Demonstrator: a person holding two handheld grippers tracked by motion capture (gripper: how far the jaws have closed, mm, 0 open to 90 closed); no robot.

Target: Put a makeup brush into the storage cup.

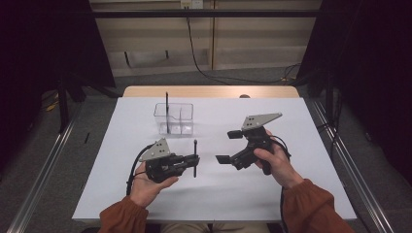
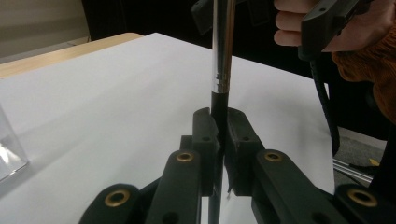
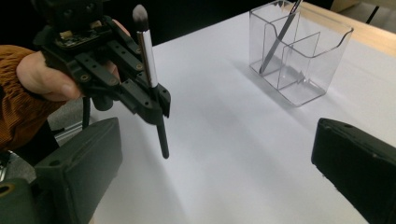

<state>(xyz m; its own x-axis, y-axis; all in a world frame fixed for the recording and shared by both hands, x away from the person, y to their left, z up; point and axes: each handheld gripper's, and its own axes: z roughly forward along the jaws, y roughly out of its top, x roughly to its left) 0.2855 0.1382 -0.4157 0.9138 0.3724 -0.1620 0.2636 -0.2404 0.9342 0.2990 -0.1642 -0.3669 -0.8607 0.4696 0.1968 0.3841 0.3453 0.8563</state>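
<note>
- Orange sleeves enter the high view from the bottom edge, one hand on each gripper above the white desk [image 1: 214,194].
- At the left, the left gripper [image 1: 193,160] has its fingers clamped tight on a makeup brush [image 1: 195,158], held upright with the bristle tip up and the black handle end hanging just above the desk.
- Further back, a clear organiser [image 1: 174,119] stands on the desk with a second brush [image 1: 167,109] leaning in one of its compartments.
- At the right, the right gripper [image 1: 229,146] has its fingers spread wide with nothing between them, near the held brush but apart from it.
</note>
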